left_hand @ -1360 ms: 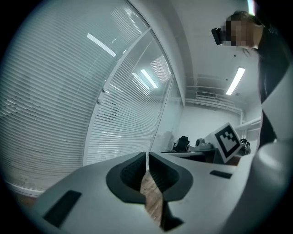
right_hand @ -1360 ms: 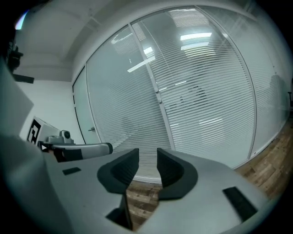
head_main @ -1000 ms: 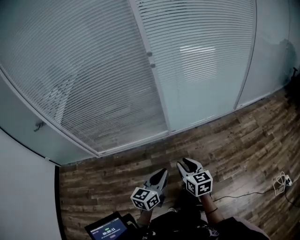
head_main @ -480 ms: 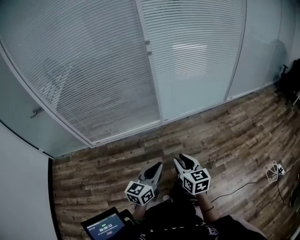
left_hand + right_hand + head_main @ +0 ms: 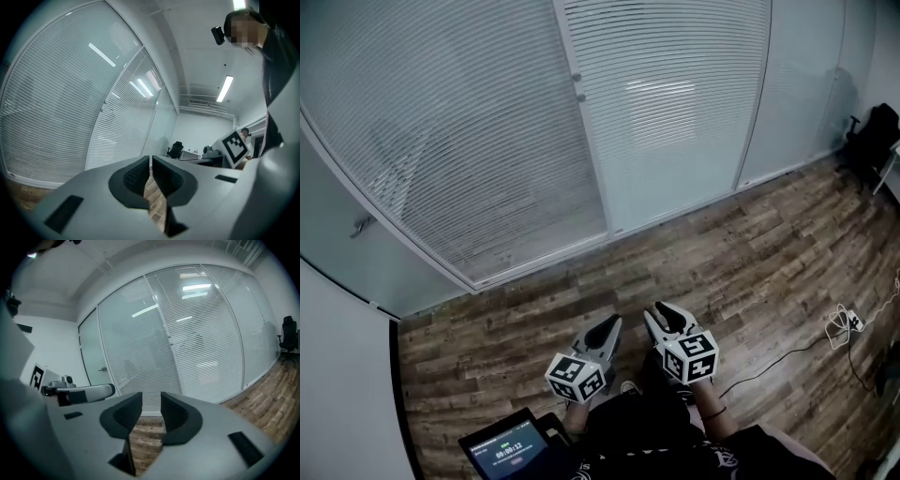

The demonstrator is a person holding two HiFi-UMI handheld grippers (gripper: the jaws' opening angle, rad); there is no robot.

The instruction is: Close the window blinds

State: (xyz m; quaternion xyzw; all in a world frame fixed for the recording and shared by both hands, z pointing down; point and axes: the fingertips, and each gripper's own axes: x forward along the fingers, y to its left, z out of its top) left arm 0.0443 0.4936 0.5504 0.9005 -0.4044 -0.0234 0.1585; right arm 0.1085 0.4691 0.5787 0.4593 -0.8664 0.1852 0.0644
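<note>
White slatted window blinds (image 5: 459, 141) hang behind glass panels across the far wall, with a second panel (image 5: 675, 103) to the right. Two small knobs (image 5: 577, 86) sit on the frame between them. The blinds also fill the left gripper view (image 5: 56, 108) and the right gripper view (image 5: 206, 333). My left gripper (image 5: 614, 322) (image 5: 150, 161) is low over the wooden floor, far from the window, jaws together and empty. Beside it my right gripper (image 5: 659, 309) (image 5: 151, 397) stands open with nothing between its fingers.
Wooden floor (image 5: 741, 253) lies between me and the window. A tablet screen (image 5: 508, 453) is at bottom left. A cable with a power strip (image 5: 844, 322) lies at right. A black chair (image 5: 872, 136) stands far right. A door handle (image 5: 363, 225) is at left.
The window has slid left and farther off in the head view, and more floor and the black chair show at right. Both grippers stay low, with their jaws unchanged.
</note>
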